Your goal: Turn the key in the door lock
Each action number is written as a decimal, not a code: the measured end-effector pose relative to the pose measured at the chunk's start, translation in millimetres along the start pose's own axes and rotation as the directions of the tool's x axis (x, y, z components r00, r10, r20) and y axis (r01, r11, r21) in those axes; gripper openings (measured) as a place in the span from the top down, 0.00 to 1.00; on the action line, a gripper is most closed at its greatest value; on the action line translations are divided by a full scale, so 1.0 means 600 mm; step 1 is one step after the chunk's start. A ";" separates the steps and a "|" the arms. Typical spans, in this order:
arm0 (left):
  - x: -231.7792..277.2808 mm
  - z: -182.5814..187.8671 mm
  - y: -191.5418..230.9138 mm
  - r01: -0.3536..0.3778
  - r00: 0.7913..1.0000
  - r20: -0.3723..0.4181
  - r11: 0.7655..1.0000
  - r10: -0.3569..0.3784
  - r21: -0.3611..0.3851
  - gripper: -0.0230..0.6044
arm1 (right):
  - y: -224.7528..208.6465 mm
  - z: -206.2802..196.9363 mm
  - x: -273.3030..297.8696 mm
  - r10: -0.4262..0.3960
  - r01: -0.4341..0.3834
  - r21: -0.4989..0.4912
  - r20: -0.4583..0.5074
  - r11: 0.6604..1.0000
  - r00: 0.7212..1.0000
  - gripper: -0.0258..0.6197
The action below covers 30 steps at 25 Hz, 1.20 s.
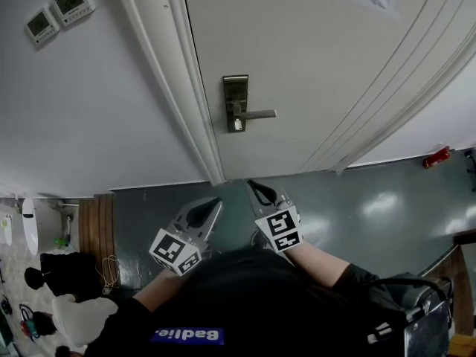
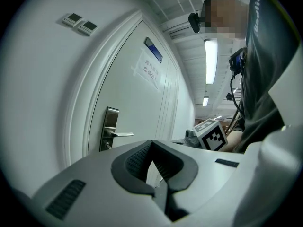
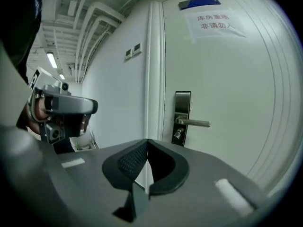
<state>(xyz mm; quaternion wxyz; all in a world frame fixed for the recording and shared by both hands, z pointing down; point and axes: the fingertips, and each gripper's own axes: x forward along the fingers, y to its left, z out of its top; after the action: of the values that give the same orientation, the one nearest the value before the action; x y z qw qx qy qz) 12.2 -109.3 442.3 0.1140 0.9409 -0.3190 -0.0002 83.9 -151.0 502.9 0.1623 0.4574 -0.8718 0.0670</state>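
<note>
A steel lock plate (image 1: 235,99) with a lever handle (image 1: 258,114) sits on the white door (image 1: 312,43). A small key (image 1: 237,125) sticks out of the keyhole under the lever; it also shows as the key (image 3: 178,134) in the right gripper view and the key (image 2: 108,145) in the left gripper view. Both grippers hang well back from the door, over the floor. My left gripper (image 1: 213,202) (image 2: 151,143) is shut and holds nothing. My right gripper (image 1: 255,185) (image 3: 147,141) is shut and empty too, and points toward the lock.
The white door frame (image 1: 190,88) runs just left of the lock. Two wall control panels (image 1: 59,10) hang on the wall at upper left. A paper notice (image 3: 215,22) is on the door. A red object (image 1: 436,157) lies on the grey floor at right. Bags and gear (image 1: 63,274) sit at lower left.
</note>
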 end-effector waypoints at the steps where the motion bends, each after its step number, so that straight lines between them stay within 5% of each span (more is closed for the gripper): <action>1: -0.009 0.003 -0.004 0.018 1.000 0.004 1.000 -0.018 0.003 0.97 | 0.015 0.002 -0.012 -0.004 0.004 0.021 0.005 1.000 1.000 0.96; 8: -0.072 -0.002 -0.044 0.143 0.990 0.000 0.989 -0.143 0.024 0.97 | 0.117 0.003 -0.067 -0.030 0.027 0.089 0.036 0.996 0.999 0.96; 13: -0.094 -0.001 -0.073 0.169 0.986 0.002 0.985 -0.169 0.034 0.97 | 0.161 0.030 -0.107 0.016 -0.026 0.084 0.112 0.996 0.994 0.96; 30: -0.061 0.004 -0.134 0.164 0.986 -0.002 0.983 -0.164 0.081 0.97 | 0.137 0.033 -0.160 0.093 -0.098 0.025 0.175 0.995 0.980 0.96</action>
<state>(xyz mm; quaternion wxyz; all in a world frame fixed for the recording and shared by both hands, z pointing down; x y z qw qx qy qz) 31.0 -26.0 419.7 0.0747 0.9678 -0.2404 0.0013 62.8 -34.9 454.2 0.0748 0.4217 -0.9023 0.0491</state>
